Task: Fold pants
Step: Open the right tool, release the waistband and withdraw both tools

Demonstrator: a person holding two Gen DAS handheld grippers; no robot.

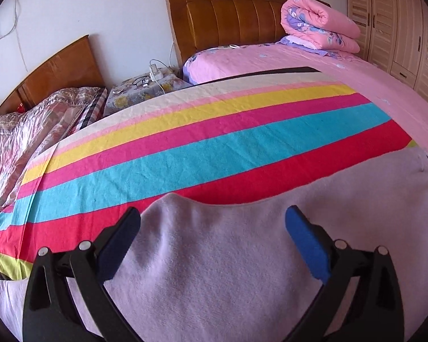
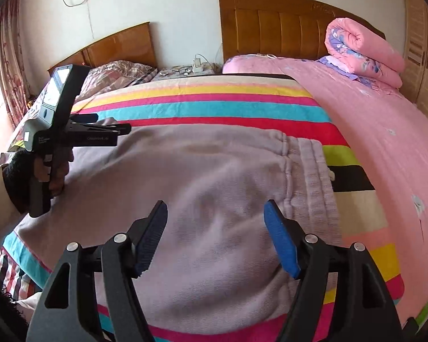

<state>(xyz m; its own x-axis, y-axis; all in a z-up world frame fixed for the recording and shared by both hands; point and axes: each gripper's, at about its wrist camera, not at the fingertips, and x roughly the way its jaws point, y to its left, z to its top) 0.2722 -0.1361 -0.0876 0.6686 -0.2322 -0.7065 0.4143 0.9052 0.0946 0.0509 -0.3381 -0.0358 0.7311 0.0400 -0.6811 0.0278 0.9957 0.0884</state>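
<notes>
Pale lilac fleece pants [image 2: 202,188] lie spread on a striped blanket [image 2: 214,105] on the bed, with the ribbed waistband [image 2: 316,182] to the right. My right gripper [image 2: 215,213] is open and empty, hovering over the pants near the waistband. My left gripper [image 1: 212,219] is open and empty over the pants [image 1: 214,270] near their far edge. The left gripper also shows in the right wrist view [image 2: 100,122], held by a hand over the left part of the pants.
The striped blanket [image 1: 214,131] covers a pink sheet [image 2: 385,131]. A rolled pink quilt [image 2: 362,51] sits by the wooden headboard [image 2: 271,22]. A second bed [image 1: 28,131] and a nightstand [image 1: 139,88] with glasses and a charger stand to the left. Wardrobe doors [image 1: 399,22] are at the right.
</notes>
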